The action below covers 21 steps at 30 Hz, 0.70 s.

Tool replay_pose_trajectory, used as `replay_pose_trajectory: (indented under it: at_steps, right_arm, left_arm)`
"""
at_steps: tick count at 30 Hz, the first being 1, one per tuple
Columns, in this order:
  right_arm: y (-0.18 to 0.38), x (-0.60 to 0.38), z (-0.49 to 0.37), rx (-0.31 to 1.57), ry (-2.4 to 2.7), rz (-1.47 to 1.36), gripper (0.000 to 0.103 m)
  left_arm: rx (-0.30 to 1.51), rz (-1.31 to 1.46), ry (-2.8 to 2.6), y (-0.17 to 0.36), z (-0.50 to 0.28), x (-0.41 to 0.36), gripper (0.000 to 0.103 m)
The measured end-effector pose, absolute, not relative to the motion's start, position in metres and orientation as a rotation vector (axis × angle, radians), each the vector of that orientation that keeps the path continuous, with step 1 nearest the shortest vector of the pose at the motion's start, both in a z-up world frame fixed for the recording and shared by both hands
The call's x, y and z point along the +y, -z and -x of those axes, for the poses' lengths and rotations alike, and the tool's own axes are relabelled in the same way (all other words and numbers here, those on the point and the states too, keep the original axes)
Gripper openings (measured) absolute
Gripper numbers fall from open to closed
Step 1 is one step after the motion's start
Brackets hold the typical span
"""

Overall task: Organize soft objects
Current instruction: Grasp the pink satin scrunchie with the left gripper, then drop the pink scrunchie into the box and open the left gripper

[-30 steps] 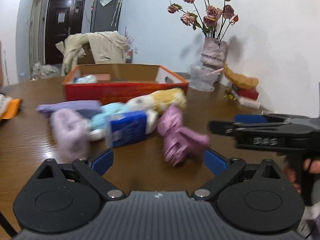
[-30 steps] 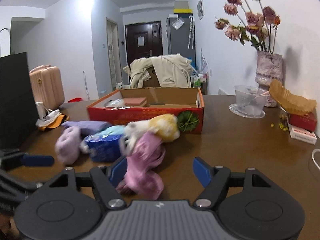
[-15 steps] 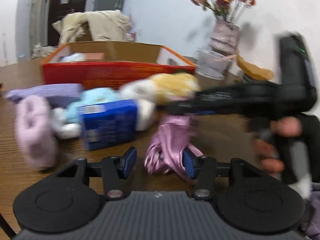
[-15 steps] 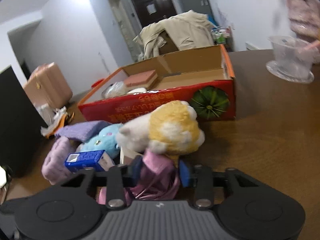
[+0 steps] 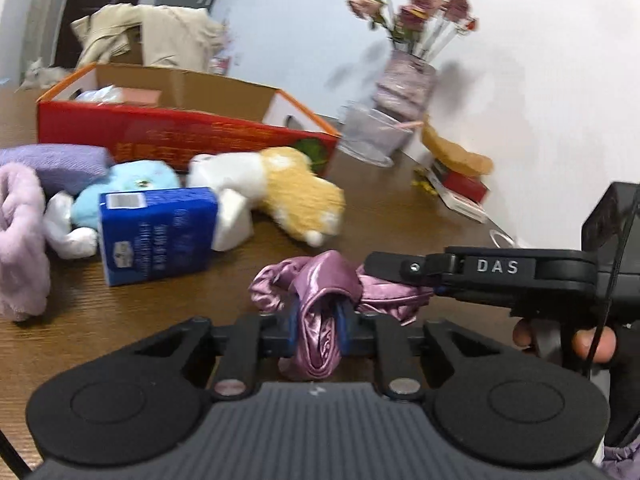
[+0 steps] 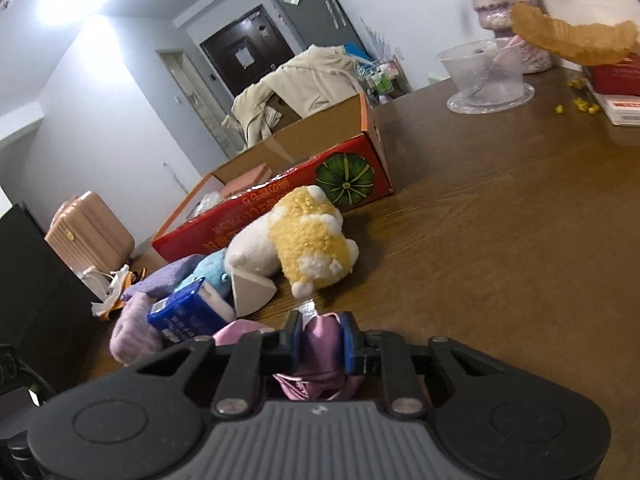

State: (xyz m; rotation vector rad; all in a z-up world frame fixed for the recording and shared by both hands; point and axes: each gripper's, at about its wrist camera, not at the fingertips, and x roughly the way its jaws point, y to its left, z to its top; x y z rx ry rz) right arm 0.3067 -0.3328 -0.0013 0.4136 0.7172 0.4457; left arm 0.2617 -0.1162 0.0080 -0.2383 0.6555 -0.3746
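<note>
Satin cloth pinched by both tools

Pink satin cloth (image 5: 320,280) lies on the table (image 5: 140,308) near the plush dog (image 5: 280,192) — left tool (image 5: 318,322) and right tool (image 6: 320,344) are closing, pads pressing its folds.

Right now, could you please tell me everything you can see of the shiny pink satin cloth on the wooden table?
The shiny pink satin cloth is a thin, glossy mauve-pink fabric, crumpled into soft folds in front of the yellow and white plush toy. It lies bunched on the brown wooden table. The left gripper is closing on one fold and the right gripper on another, fabric between the blue pads of each.
</note>
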Motion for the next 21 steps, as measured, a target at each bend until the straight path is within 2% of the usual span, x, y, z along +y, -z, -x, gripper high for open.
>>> replay_pose_trajectory:
  at_steps: [5, 10, 16, 21]
  right_arm:
    - [-0.014, -0.332, -0.286, 0.665, -0.469, -0.425, 0.015]
    - [-0.064, -0.313, -0.3, 0.561, -0.551, -0.391, 0.015]
    - [-0.113, -0.253, -0.38, 0.494, -0.638, -0.326, 0.015]
    - [-0.104, -0.184, -0.471, 0.593, -0.639, -0.307, 0.015]
  left_arm:
    - [0.6, 0.209, 0.396, -0.032, -0.248, -0.115, 0.013]
    - [0.446, 0.234, 0.396, -0.079, -0.253, -0.084, 0.013]
    - [0.371, 0.225, 0.317, -0.119, -0.317, -0.034, 0.013]
    - [0.414, 0.217, 0.179, -0.11, -0.388, 0.013, 0.014]
